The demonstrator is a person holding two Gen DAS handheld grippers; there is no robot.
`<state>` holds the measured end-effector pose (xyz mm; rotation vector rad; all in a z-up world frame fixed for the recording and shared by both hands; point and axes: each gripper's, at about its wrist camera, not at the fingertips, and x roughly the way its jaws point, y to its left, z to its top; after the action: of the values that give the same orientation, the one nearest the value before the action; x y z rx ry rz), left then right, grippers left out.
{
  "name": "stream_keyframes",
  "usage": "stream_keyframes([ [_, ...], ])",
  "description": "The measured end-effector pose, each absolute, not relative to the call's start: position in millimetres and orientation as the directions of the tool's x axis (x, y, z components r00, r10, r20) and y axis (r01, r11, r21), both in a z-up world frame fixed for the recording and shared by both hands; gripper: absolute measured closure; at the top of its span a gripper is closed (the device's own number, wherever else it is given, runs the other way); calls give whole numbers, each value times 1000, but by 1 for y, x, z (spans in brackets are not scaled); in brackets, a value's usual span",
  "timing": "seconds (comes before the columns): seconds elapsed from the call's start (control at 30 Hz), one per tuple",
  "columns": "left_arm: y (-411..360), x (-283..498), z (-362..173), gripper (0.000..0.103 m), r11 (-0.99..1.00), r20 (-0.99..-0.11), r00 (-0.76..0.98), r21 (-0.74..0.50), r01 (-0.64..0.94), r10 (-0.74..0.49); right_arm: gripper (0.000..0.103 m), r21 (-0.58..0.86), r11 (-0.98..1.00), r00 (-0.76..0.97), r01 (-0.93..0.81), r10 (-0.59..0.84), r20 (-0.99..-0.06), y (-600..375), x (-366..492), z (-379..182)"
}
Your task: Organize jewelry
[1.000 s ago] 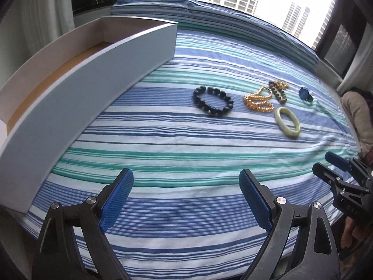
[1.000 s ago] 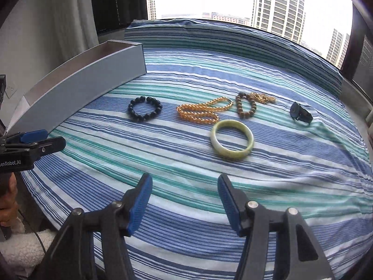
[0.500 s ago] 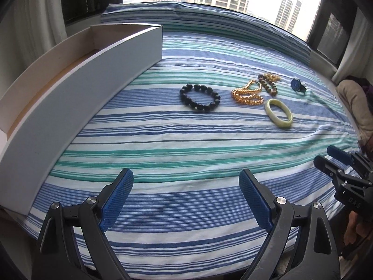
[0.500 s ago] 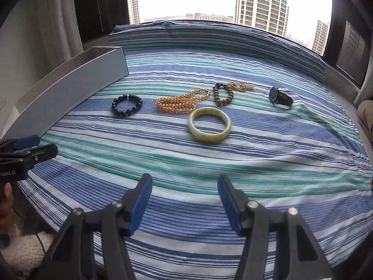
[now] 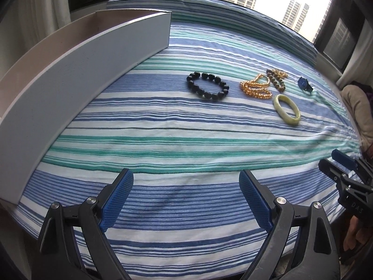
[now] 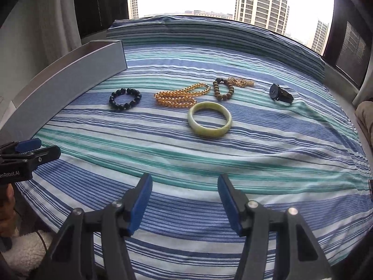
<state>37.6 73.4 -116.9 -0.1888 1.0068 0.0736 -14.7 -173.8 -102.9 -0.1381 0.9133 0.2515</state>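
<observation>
Jewelry lies in a row on a striped cloth: a black bead bracelet (image 5: 207, 89) (image 6: 125, 98), an amber bead necklace (image 5: 256, 90) (image 6: 179, 97), a brown bead bracelet (image 5: 276, 82) (image 6: 223, 89) with a gold chain (image 6: 241, 81) beside it, a pale green bangle (image 5: 286, 109) (image 6: 209, 119) and a dark watch (image 5: 305, 84) (image 6: 281, 93). A long white open box (image 5: 77, 70) (image 6: 65, 86) stands at the left. My left gripper (image 5: 186, 197) and right gripper (image 6: 184, 198) are open, empty, and near the cloth's front edge, well short of the jewelry.
The striped cloth (image 5: 174, 126) covers the whole surface up to a window ledge at the back. A beige cushion (image 5: 359, 107) lies off the right edge. White fleece (image 6: 28, 249) lies below the front left edge. Curtains hang at both sides.
Both wrist views have shifted a little between the frames, so the jewelry sits at a slightly different place in each. Both grippers stay open and no object has moved.
</observation>
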Motion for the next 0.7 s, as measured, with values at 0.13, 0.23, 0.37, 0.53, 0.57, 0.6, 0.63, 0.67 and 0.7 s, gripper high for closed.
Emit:
stream_keyframes([
  [0.13,74,37,-116,10,982,-839,544,-115,-153,-14,44,-13,963,587,-269,153,-795,-173,-16,-103],
  [0.23,73,35,-114,10,983,-828,561,-100,-156,4,44,-11,965,592,-263,152,-792,-174,-16,-102],
  [0.37,73,35,-111,10,984,-819,573,-98,-151,7,44,-7,966,594,-259,154,-790,-175,-17,-102],
  [0.53,71,35,-110,10,986,-819,574,-85,-145,14,44,-3,967,594,-254,154,-790,-178,-17,-103],
  [0.57,70,35,-110,10,986,-819,573,-84,-143,13,44,-3,968,594,-253,153,-789,-178,-18,-103],
  [0.6,69,35,-110,10,987,-820,572,-86,-138,8,44,-3,968,595,-251,152,-790,-178,-18,-103],
  [0.63,69,35,-110,10,987,-821,571,-88,-131,2,44,-3,968,594,-251,152,-790,-178,-18,-103],
  [0.67,68,35,-111,10,988,-822,569,-90,-125,-3,44,-2,968,594,-250,152,-790,-178,-18,-103],
  [0.7,67,36,-111,10,988,-823,568,-93,-120,-8,44,-1,968,596,-250,153,-788,-178,-19,-103],
])
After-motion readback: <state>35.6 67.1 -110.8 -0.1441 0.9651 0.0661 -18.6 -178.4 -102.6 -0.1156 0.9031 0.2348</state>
